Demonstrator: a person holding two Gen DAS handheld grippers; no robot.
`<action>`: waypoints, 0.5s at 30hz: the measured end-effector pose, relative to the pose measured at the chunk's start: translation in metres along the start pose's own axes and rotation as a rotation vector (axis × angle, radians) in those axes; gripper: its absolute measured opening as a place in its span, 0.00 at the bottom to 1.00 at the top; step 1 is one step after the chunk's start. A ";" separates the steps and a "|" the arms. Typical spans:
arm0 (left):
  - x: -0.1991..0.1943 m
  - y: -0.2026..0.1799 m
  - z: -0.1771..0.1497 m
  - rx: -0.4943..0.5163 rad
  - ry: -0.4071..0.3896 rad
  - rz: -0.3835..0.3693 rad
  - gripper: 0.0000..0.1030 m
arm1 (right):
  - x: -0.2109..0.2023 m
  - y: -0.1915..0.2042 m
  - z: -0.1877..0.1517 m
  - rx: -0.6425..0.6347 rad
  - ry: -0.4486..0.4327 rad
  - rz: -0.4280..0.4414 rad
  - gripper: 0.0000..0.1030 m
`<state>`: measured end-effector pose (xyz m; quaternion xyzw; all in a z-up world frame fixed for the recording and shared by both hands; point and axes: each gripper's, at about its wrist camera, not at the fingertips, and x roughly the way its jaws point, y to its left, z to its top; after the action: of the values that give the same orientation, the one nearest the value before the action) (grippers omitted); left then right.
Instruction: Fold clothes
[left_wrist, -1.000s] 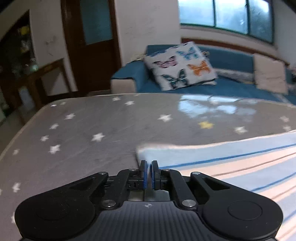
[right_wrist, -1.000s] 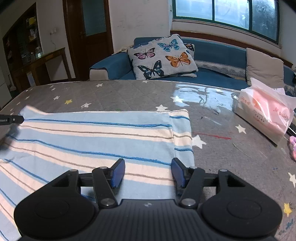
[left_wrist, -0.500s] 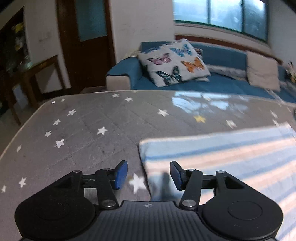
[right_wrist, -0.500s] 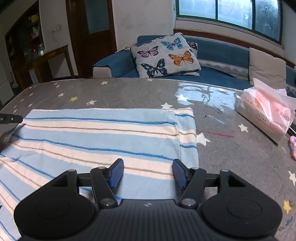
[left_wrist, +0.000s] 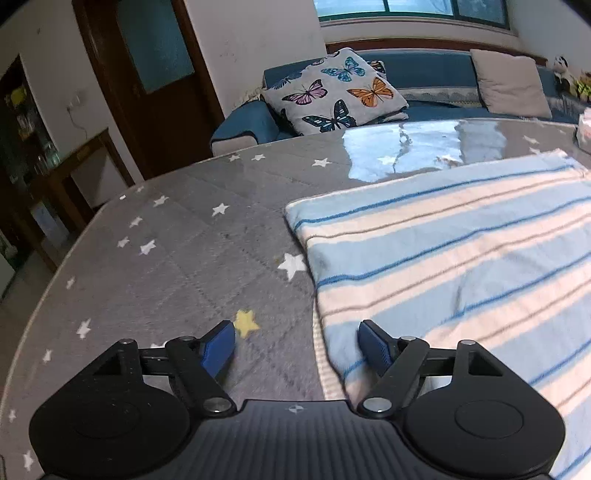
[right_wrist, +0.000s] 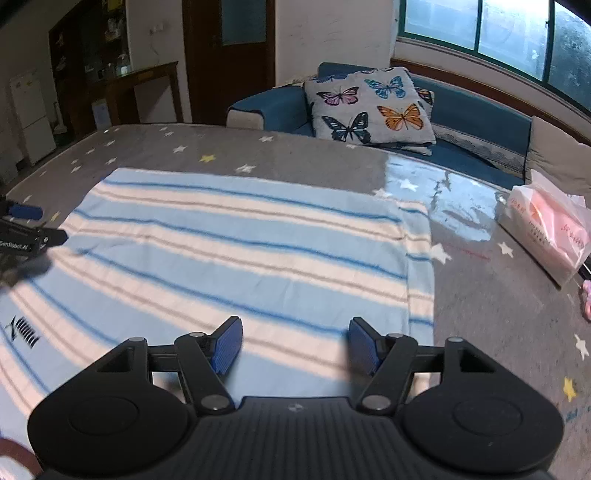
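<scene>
On the grey table cover with white and yellow stars (left_wrist: 155, 258), a light blue garment with cream bands and thin dark blue stripes (right_wrist: 236, 258) lies spread flat, filling most of the near middle of the table. Its far edge runs roughly parallel to the table's far edge, and its right hem, seen from the right wrist, stops short of the glossy patch of the cover. A small dark printed logo (right_wrist: 24, 332) shows on the cloth toward the near left.

Over the garment's left edge hangs the left gripper (left_wrist: 297, 345), its jaws opening wide; one blue pad sits above the bare cover beside a yellow star, the other above the cloth, and neither pinches anything. The right gripper (right_wrist: 295, 343) hangs above the near right part of the garment, its jaws also opening, with only flat cloth beneath the gap.

Near the table's right edge stands a pack of tissues in pink and clear plastic wrap (right_wrist: 546, 232), apart from the garment. Beyond the table's far edge, a butterfly-print cushion (right_wrist: 373, 107) rests on a blue sofa (right_wrist: 480, 114).
</scene>
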<state>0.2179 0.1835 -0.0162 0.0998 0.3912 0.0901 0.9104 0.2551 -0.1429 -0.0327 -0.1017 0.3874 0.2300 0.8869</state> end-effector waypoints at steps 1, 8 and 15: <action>-0.002 0.000 -0.001 0.006 -0.002 0.008 0.75 | -0.002 0.003 -0.002 -0.003 0.003 0.005 0.64; -0.018 0.005 -0.016 0.010 -0.014 0.031 0.81 | -0.024 0.027 -0.023 -0.066 0.012 0.035 0.65; -0.050 0.010 -0.034 -0.031 -0.038 0.039 0.85 | -0.047 0.041 -0.045 -0.085 -0.006 0.049 0.66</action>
<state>0.1588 0.1847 -0.0020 0.0948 0.3703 0.1119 0.9173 0.1782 -0.1392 -0.0289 -0.1291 0.3772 0.2679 0.8771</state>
